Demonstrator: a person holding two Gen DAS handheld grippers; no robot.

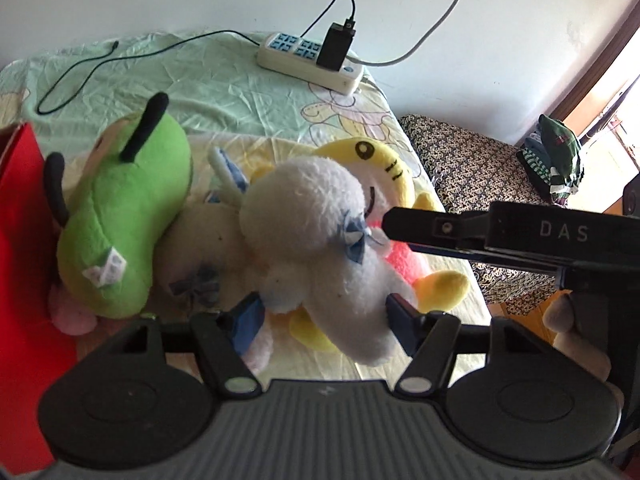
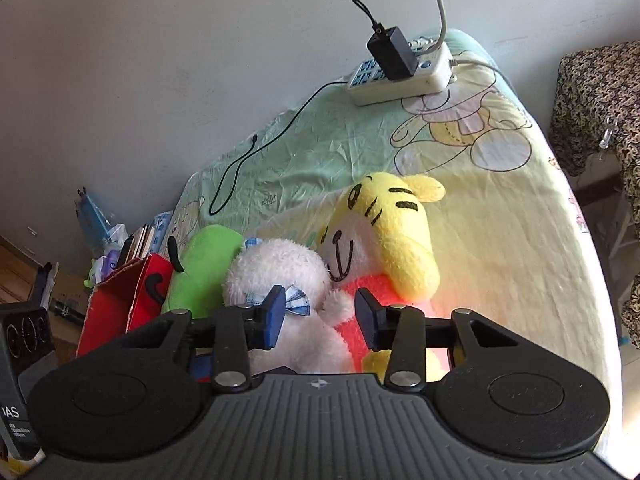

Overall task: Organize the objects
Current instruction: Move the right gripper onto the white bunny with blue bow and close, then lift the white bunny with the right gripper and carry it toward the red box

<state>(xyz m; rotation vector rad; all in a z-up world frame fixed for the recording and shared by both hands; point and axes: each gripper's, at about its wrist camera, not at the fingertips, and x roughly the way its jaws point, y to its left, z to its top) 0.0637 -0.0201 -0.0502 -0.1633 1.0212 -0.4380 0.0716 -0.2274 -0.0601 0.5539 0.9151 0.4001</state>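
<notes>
Left wrist view: your left gripper (image 1: 324, 320) straddles the white plush (image 1: 316, 232) lengthwise, unclamped (right gripper (image 2: 320, 316) also spread).

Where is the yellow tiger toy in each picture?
Left wrist view: the yellow tiger plush lies right of centre, mostly hidden behind the white fluffy plush.
Right wrist view: the yellow tiger plush lies near the centre, just above the open fingers, to the right of the white fluffy plush.
Shared landmark: the white power strip with a black charger, near the wall.
</notes>
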